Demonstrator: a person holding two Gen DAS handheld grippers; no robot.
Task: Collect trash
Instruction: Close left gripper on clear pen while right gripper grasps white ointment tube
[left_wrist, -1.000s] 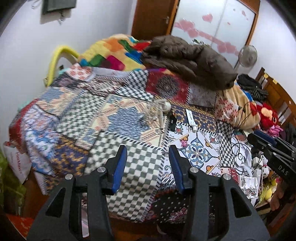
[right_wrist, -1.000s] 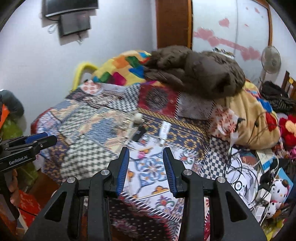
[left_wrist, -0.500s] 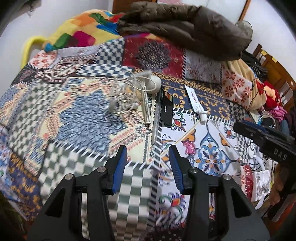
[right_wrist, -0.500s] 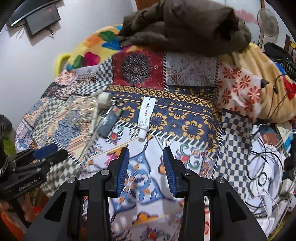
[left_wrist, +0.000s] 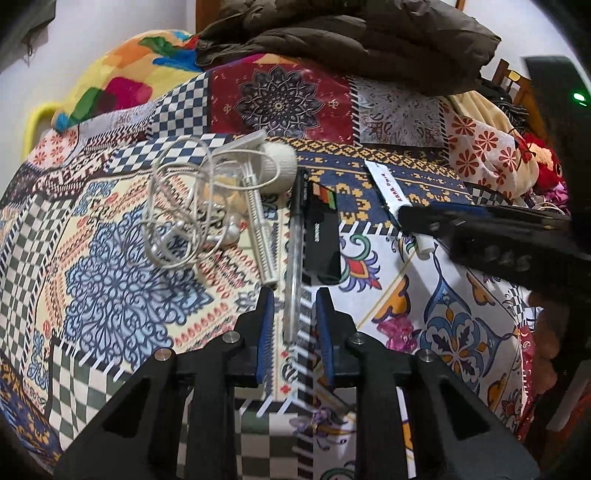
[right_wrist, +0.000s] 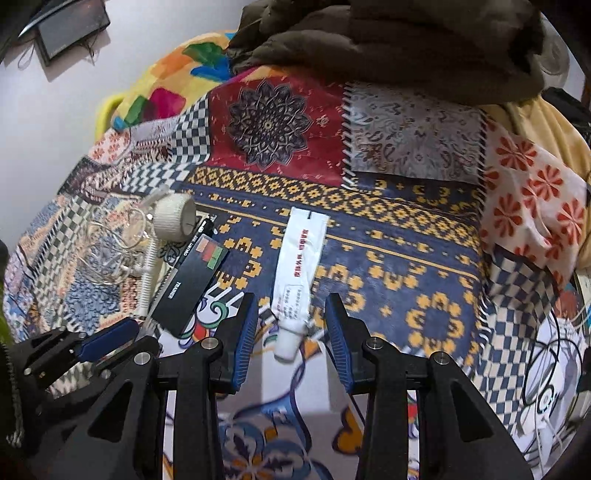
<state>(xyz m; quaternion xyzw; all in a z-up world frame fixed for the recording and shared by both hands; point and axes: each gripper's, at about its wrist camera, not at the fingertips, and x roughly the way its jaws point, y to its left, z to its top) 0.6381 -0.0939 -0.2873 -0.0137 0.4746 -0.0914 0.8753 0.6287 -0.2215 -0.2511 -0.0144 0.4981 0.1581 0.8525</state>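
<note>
Several small items lie on a patchwork bedspread (left_wrist: 110, 288). My left gripper (left_wrist: 293, 325) is open, its fingers on either side of the near end of a clear pen (left_wrist: 293, 254). Beside the pen lie a black card-like box (left_wrist: 321, 236), a white ridged stick (left_wrist: 260, 229), a tangle of white cable (left_wrist: 181, 210) and a white yarn ball (left_wrist: 277, 166). My right gripper (right_wrist: 290, 328) is open, its fingers on either side of the cap end of a white tube (right_wrist: 299, 273), which also shows in the left wrist view (left_wrist: 388, 192).
A brown jacket (right_wrist: 388, 40) and a colourful blanket (left_wrist: 122, 81) are piled at the far side of the bed. Cables and chargers (right_wrist: 554, 354) lie at the right edge, with plush toys (left_wrist: 546, 166) beyond.
Both grippers have moved forward and down toward the bedspread. The left one has come around the pen's end, the right one around the tube's cap end.
</note>
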